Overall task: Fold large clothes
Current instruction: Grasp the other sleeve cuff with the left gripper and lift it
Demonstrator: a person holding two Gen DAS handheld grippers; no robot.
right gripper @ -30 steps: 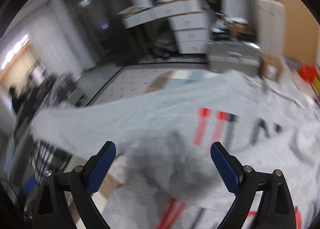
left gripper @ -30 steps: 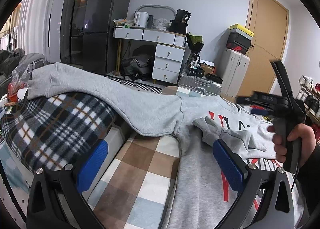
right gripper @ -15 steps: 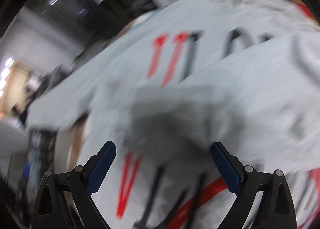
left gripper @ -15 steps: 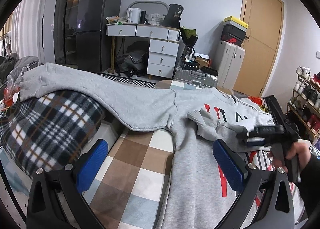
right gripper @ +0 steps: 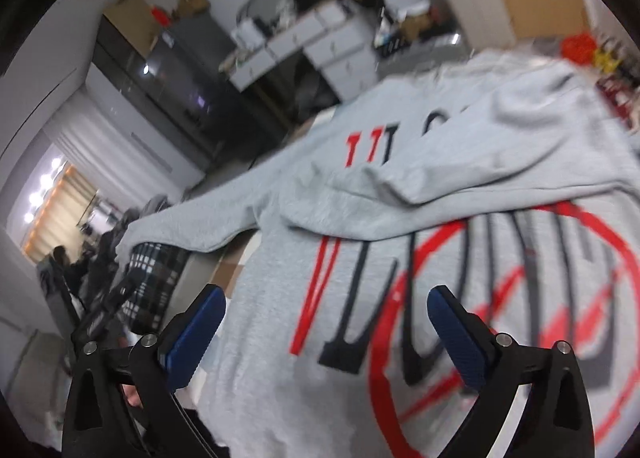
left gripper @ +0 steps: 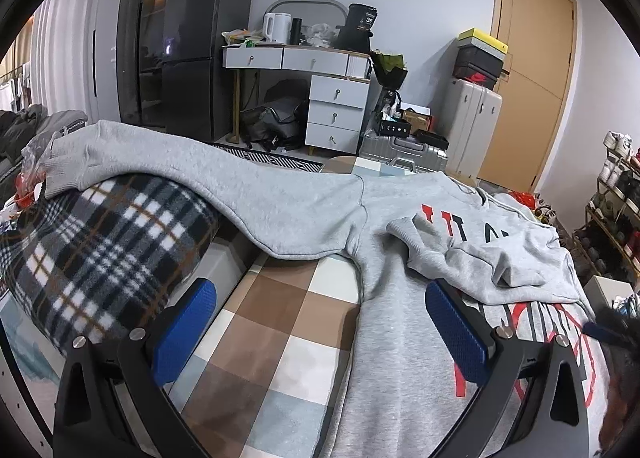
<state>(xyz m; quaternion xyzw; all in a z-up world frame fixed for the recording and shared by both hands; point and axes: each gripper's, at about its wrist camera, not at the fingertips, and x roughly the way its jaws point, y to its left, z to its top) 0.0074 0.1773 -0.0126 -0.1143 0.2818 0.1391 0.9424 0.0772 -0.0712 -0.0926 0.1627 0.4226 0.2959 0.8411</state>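
Note:
A grey sweatshirt (left gripper: 392,322) with red and black print lies flat on a checked bed cover (left gripper: 272,338). One sleeve (left gripper: 500,262) is folded across its chest. The other sleeve (left gripper: 192,173) stretches left over a plaid blanket roll (left gripper: 96,246). My left gripper (left gripper: 320,334) is open and empty, low over the sweatshirt's left side seam. My right gripper (right gripper: 326,338) is open and empty, above the printed front (right gripper: 460,290); the folded sleeve (right gripper: 460,177) lies beyond it. The left gripper's body shows at the right wrist view's lower left.
A white desk with drawers (left gripper: 336,113), a dark fridge (left gripper: 200,49) and suitcases (left gripper: 472,113) stand behind the bed. A shoe rack (left gripper: 616,213) is at the right. A wooden door (left gripper: 528,69) is at the back right.
My right gripper has pulled back from the folded sleeve toward the sweatshirt's hem and dropped to the left wrist view's lower right edge. The left gripper has hardly moved.

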